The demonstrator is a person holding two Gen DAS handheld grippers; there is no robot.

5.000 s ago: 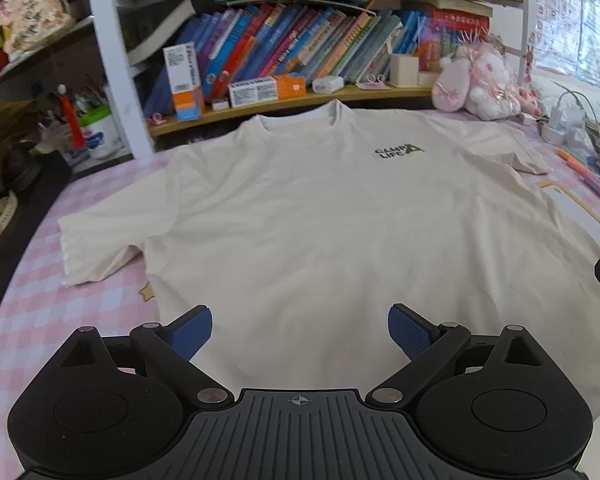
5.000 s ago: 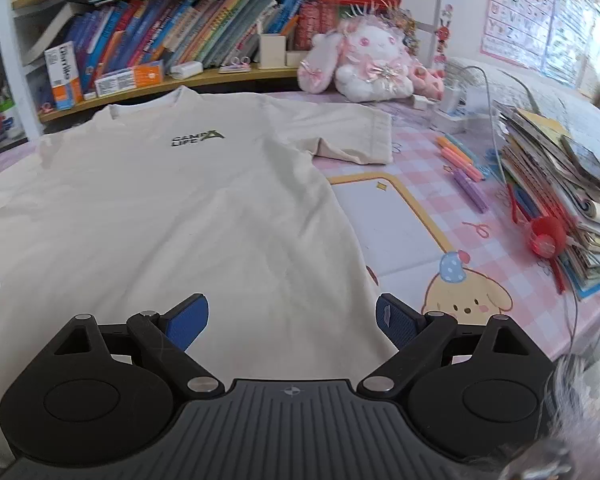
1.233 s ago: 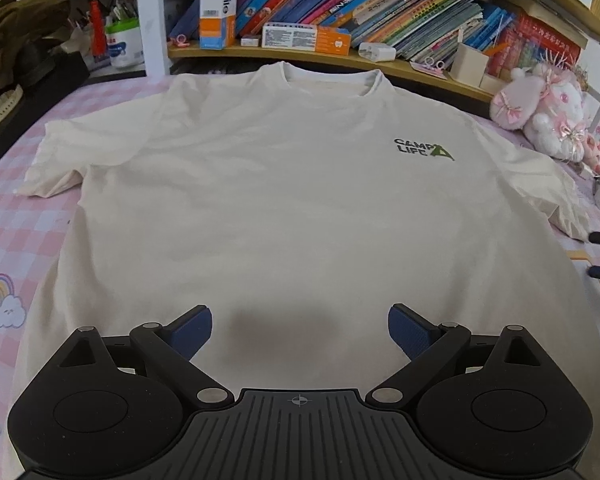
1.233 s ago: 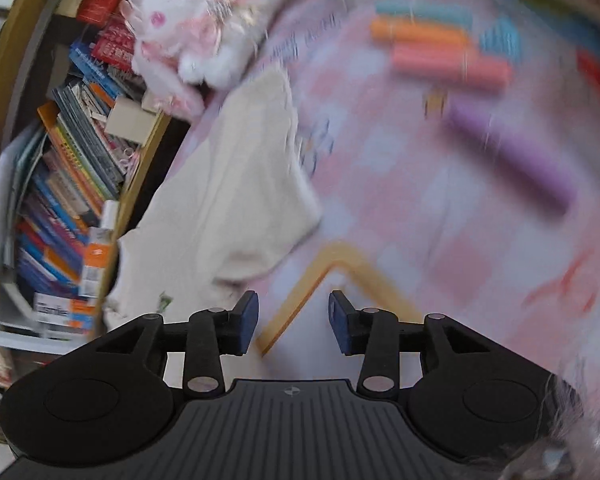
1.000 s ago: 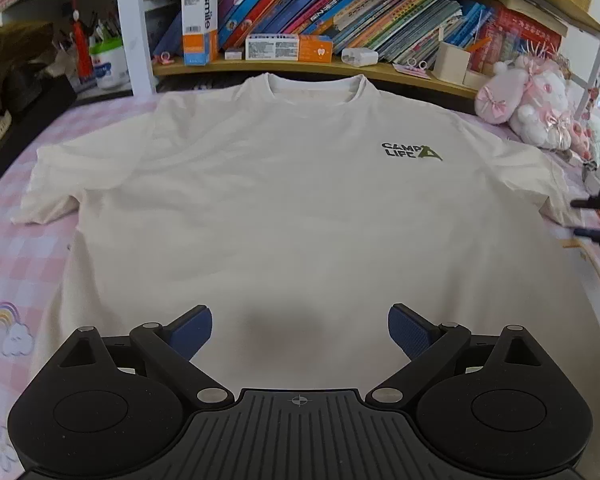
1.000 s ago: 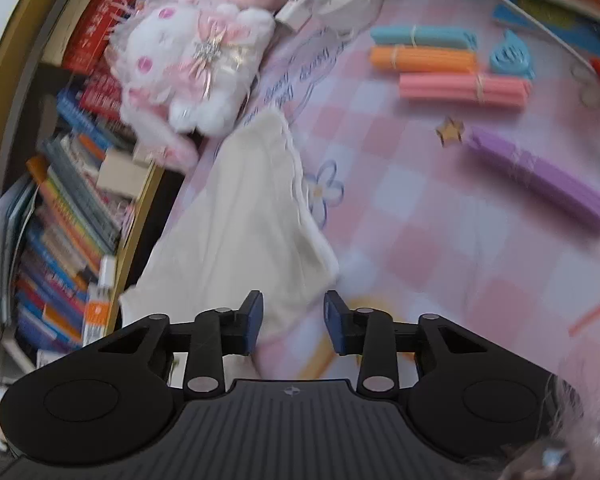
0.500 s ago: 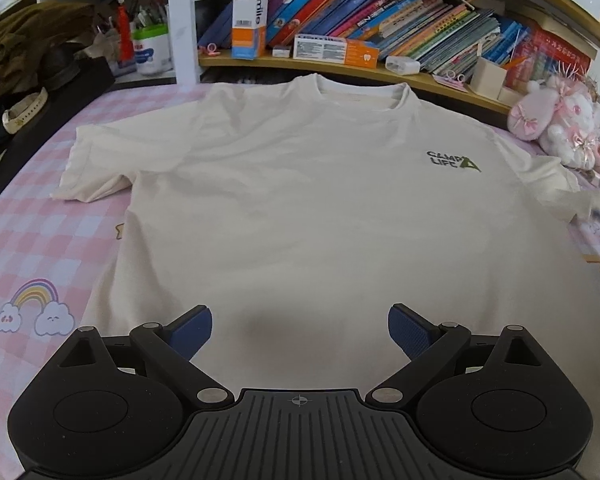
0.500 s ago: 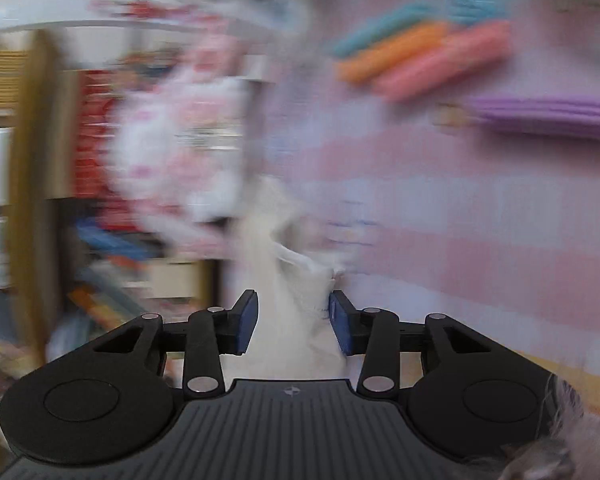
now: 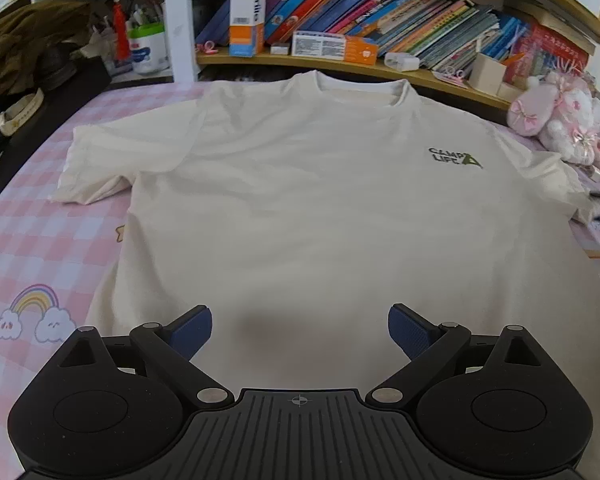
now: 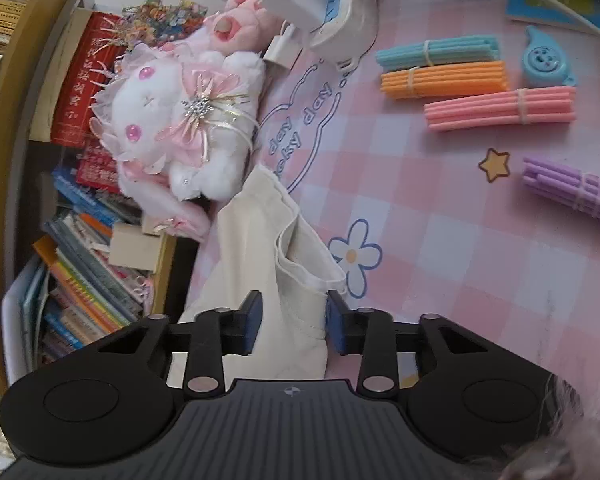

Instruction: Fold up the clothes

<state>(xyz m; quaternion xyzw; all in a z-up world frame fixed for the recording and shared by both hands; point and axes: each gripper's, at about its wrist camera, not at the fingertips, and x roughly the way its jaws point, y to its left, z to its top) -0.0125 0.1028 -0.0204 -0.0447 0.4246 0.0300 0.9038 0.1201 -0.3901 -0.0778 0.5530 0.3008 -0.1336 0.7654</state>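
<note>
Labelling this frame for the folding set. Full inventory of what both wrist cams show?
T-shirt: 1, cream, spread flat on the table, collar toward the shelf
sleeve: 1, cream, lifted edge between the right gripper's pads
tablecloth: 1, pink check
plush rabbit: 1, white and pink, beside the sleeve
stick bundles: 4, blue, orange, pink, purple
books: many, mixed colours, on the shelf
boxes: 2, white and orange, on the shelf
power strip: 1, white, far edge
left gripper: 1, black, blue pads, open over the hem
right gripper: 1, black, closing around the sleeve
</note>
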